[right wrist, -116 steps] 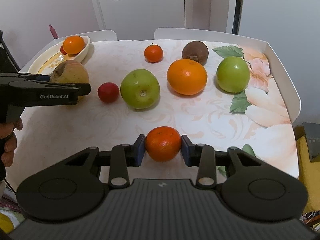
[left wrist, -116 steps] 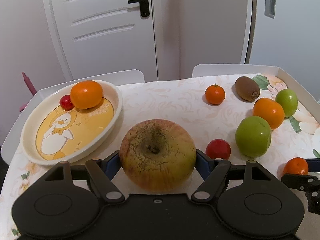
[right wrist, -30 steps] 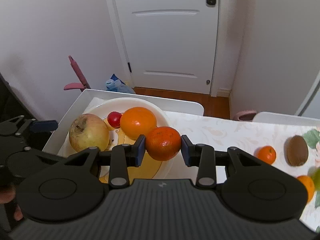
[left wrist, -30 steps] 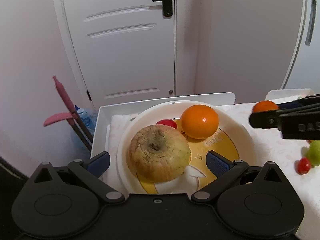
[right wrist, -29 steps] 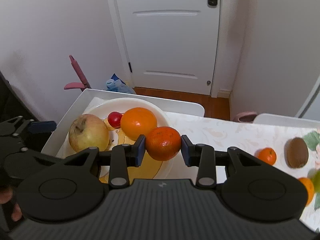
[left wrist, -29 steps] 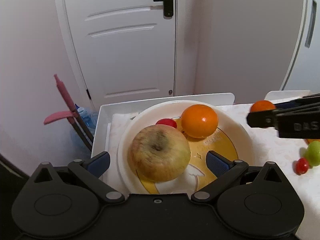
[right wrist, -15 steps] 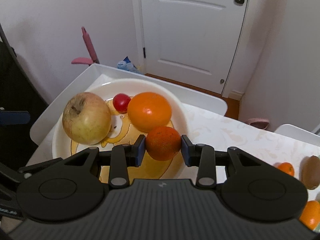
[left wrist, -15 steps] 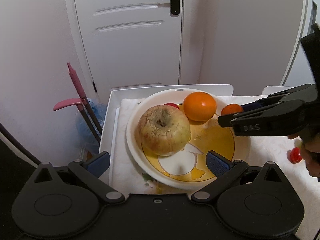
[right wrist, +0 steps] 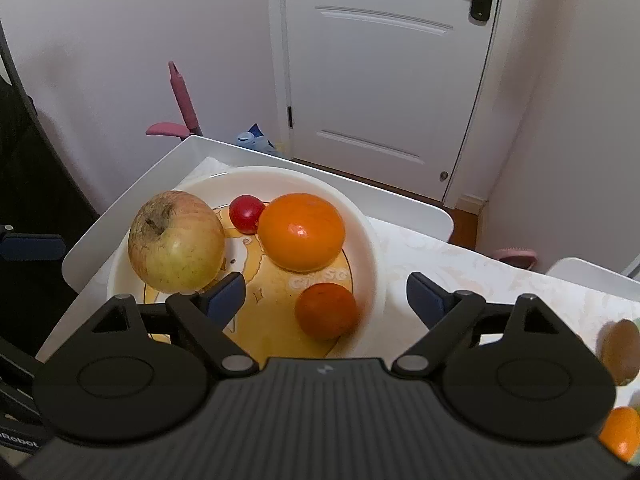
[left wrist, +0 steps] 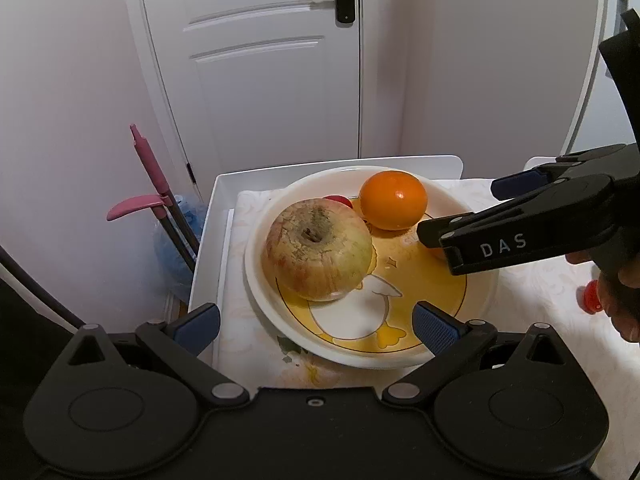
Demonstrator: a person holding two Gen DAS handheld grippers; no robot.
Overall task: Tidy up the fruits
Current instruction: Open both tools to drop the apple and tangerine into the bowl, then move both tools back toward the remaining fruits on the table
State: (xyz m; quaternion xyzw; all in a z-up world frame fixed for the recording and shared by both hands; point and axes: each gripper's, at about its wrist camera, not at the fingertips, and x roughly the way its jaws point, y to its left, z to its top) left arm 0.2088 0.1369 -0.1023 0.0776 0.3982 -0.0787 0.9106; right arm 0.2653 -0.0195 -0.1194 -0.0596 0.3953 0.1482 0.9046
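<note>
A white plate (left wrist: 256,264) (right wrist: 360,224) with a yellow duck print holds a big yellowish apple (left wrist: 318,250) (right wrist: 176,242), a large orange (left wrist: 393,200) (right wrist: 301,231), a small red fruit (right wrist: 247,208) and a small mandarin (right wrist: 326,311). My left gripper (left wrist: 316,324) is open and empty, just in front of the plate. My right gripper (right wrist: 326,296) is open right above the mandarin, which lies loose on the plate. In the left wrist view the right gripper (left wrist: 460,216) reaches over the plate's right side and hides the mandarin.
The plate stands at the table's left end, beside the raised white table rim (left wrist: 224,200). A kiwi (right wrist: 618,350) and an orange (right wrist: 620,432) lie at the right. A small red fruit (left wrist: 590,302) lies on the cloth. A pink-handled tool (left wrist: 148,184) leans beyond the table.
My right gripper has opened and let the mandarin go onto the plate. My left gripper, open since it let the apple go, has drawn back a little from the plate.
</note>
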